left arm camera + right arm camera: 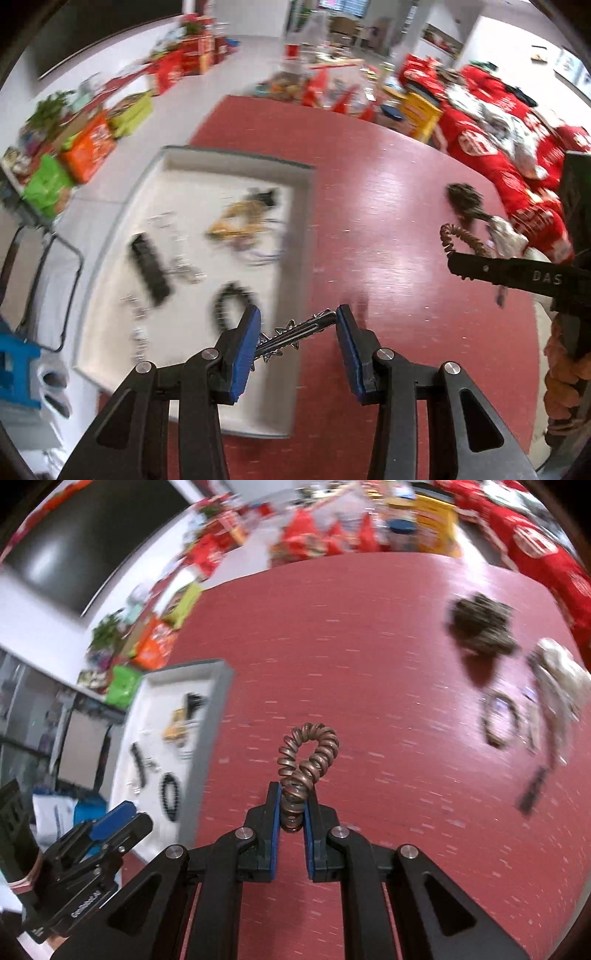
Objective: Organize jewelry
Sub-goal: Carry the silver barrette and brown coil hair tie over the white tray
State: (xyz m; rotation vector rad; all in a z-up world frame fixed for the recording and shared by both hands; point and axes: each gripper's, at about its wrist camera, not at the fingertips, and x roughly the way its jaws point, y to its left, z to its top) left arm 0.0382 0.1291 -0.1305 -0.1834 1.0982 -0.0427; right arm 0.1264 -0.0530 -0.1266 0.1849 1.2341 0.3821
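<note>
My left gripper (297, 334) is shut on a silver hair clip with star shapes (295, 330), which spans the wide gap between the blue pads, above the right edge of the white tray (299, 206). The tray holds a black clip (149, 267), a black bead bracelet (231, 304), a yellow piece (236, 221) and silver chains. My right gripper (291, 806) is shut on a copper spiral hair tie (308, 757), held above the red table (369, 664). The spiral tie also shows in the left wrist view (461, 238).
On the table's right lie a dark scrunchie (480, 627), a beaded bracelet (500, 720), a pale fabric piece (561, 675) and a dark clip (532, 792). Red bags and boxes crowd the far edge (498, 110). The left gripper shows at lower left in the right wrist view (114, 823).
</note>
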